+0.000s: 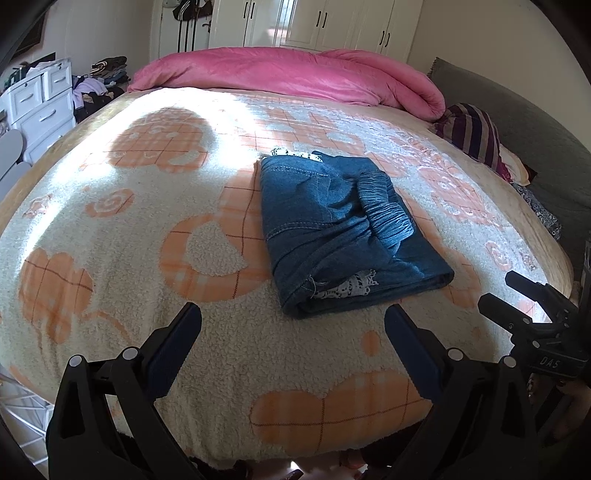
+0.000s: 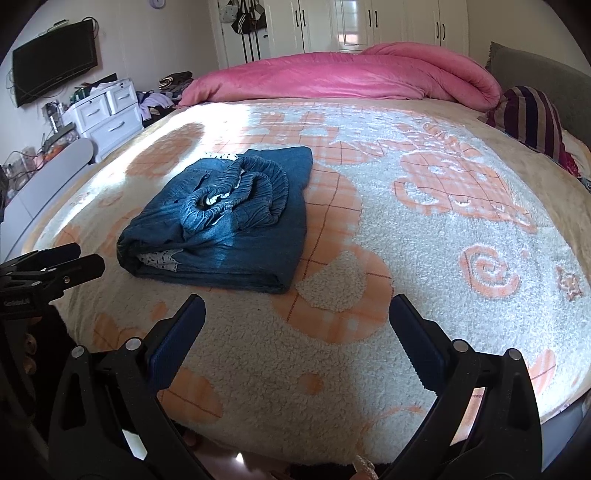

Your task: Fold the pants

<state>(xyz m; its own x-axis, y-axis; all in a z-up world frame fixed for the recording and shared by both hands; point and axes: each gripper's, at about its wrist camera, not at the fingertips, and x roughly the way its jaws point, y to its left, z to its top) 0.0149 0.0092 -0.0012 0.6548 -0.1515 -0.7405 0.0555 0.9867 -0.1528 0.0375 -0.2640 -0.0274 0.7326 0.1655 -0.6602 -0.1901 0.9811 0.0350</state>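
While both tools hang above the near edge of the bed, neither touches the cloth. Nearest in the left wrist view, the left gripper (image 1: 293, 325) has its jaws spread wide with nothing between them, over the fleece blanket (image 1: 110, 229); the same tool shows at the left edge of the right wrist view (image 2: 86, 258). The right gripper (image 2: 297, 317) is likewise spread wide and empty, and appears at the right edge of the left wrist view (image 1: 496, 291), where part of a hand (image 1: 554, 402) grips its body. The cream blanket, patterned in orange checks and flowers, covers the mattress from the near edge to the far bedding. Just beyond the left gripper, apart from both tools, lie the pants (image 1: 343, 229), blue denim, folded into a compact rectangular stack on the blanket, slightly right of centre in the left wrist view and left of centre in the right wrist view (image 2: 225, 221). The gathered elastic waistband (image 2: 240, 192) lies bunched on top, and a white patterned lining (image 1: 351, 286) shows at the near open end. Farther right, a striped cushion (image 1: 469, 134) rests against a grey headboard (image 1: 524, 118). Across the far end lies a rolled pink duvet (image 1: 288, 75). Beyond it stand white wardrobes (image 1: 332, 22); at far left, a white drawer unit (image 1: 40, 99).
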